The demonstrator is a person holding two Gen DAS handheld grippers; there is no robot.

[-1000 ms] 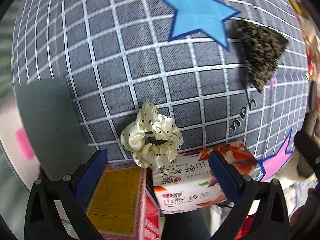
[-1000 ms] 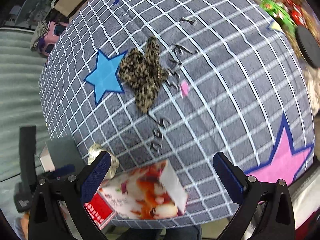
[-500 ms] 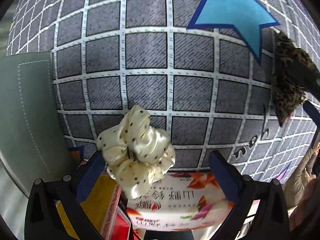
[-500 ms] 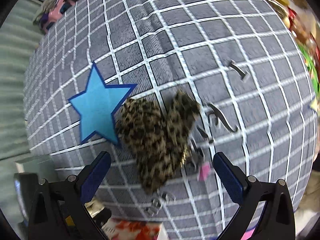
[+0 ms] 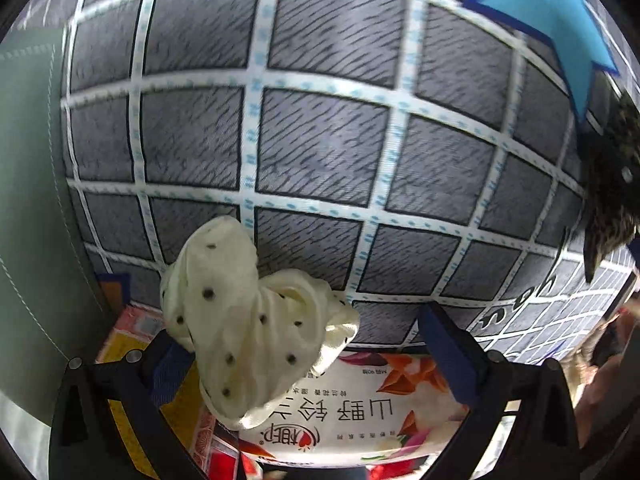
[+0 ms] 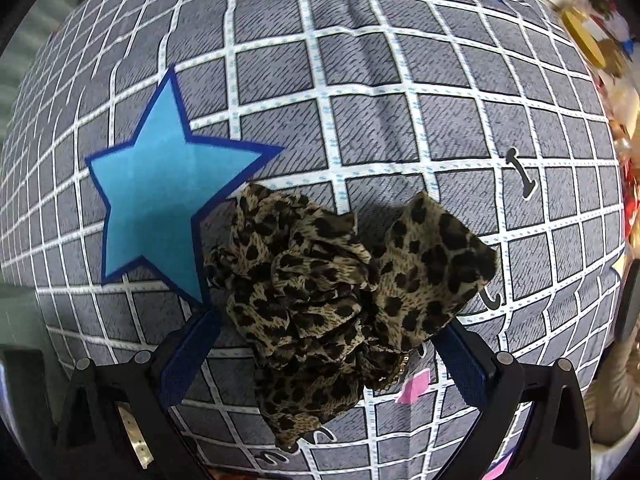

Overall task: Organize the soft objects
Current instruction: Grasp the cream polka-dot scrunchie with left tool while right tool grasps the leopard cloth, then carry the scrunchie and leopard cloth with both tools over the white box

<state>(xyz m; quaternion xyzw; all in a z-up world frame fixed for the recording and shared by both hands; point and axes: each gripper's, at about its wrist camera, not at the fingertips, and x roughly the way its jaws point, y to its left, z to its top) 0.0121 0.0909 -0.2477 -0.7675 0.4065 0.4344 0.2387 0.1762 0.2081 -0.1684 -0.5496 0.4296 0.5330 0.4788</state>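
Note:
A cream scrunchie with black dots (image 5: 248,332) lies at the near edge of the grey checked tablecloth (image 5: 320,140), partly over a tissue pack. My left gripper (image 5: 306,356) is open around it, and the scrunchie sits close to the left finger. A leopard-print scrunchie (image 6: 332,292) lies beside the blue star (image 6: 160,208). My right gripper (image 6: 324,360) is open, with one finger on each side of the scrunchie's near half. The leopard-print scrunchie (image 5: 612,200) also shows at the right edge of the left wrist view.
A printed tissue pack (image 5: 360,412) and a yellow and red box (image 5: 124,360) sit just below the table's near edge. A grey-green flat panel (image 5: 32,200) is at the left. A small pink patch (image 6: 414,388) marks the cloth. Colourful clutter (image 6: 592,44) lines the far right.
Both grippers have moved in closer. The cream scrunchie now lies between the left fingers and the leopard-print scrunchie between the right fingers. Neither scrunchie has moved.

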